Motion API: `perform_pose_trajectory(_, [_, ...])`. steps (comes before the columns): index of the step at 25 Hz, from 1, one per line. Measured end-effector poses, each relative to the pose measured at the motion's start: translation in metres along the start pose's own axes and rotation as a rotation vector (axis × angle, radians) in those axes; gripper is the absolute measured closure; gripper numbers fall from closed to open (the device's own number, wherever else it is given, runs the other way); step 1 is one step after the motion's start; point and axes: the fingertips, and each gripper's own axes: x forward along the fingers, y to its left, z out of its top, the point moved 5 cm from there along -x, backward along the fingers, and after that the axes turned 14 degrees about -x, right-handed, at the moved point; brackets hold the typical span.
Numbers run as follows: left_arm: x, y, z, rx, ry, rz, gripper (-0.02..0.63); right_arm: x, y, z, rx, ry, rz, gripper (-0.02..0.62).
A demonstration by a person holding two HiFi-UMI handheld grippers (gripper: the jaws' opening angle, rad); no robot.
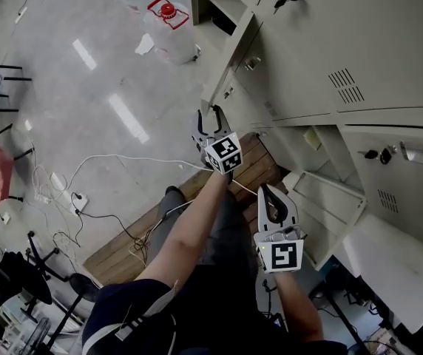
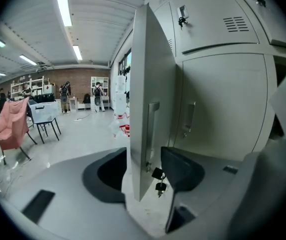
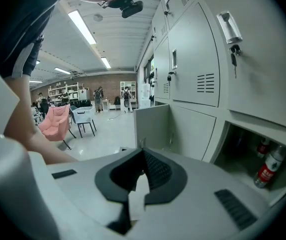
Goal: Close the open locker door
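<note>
Our left gripper (image 2: 144,159) holds its jaws apart astride the free edge of the open locker door (image 2: 143,74), not yet pinching it. Our right gripper (image 3: 143,156), jaws together and empty, hangs nearby. The dangling keys (image 2: 159,180) could snag a jaw, or the thin edge could slip out mid-swing.

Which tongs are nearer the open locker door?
Left. The left tongs straddle the free edge of the open locker door, beside its hanging keys. The right tongs, tips together and empty, sit farther back with the door standing ahead of them.
</note>
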Motion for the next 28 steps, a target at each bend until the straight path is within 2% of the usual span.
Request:
perform_pose_trajectory(4, [0.004, -0.002, 0.001, -0.018, -0.006, 0.022, 0.410, 0.002, 0.001, -0.008, -0.025, 0.019, 0.021, 0.599])
perform_pose_trajectory(10, [0.011, 0.003, 0.003, -0.049, -0.009, 0.066, 0.460, 0.009, 0.005, -0.007, 0.006, -0.007, 0.014, 0.598])
perform_pose_trajectory(28, [0.040, 0.038, 0.029, -0.042, -0.021, 0.144, 0.462, 0.043, 0.017, 0.009, 0.011, -0.042, 0.055, 0.598])
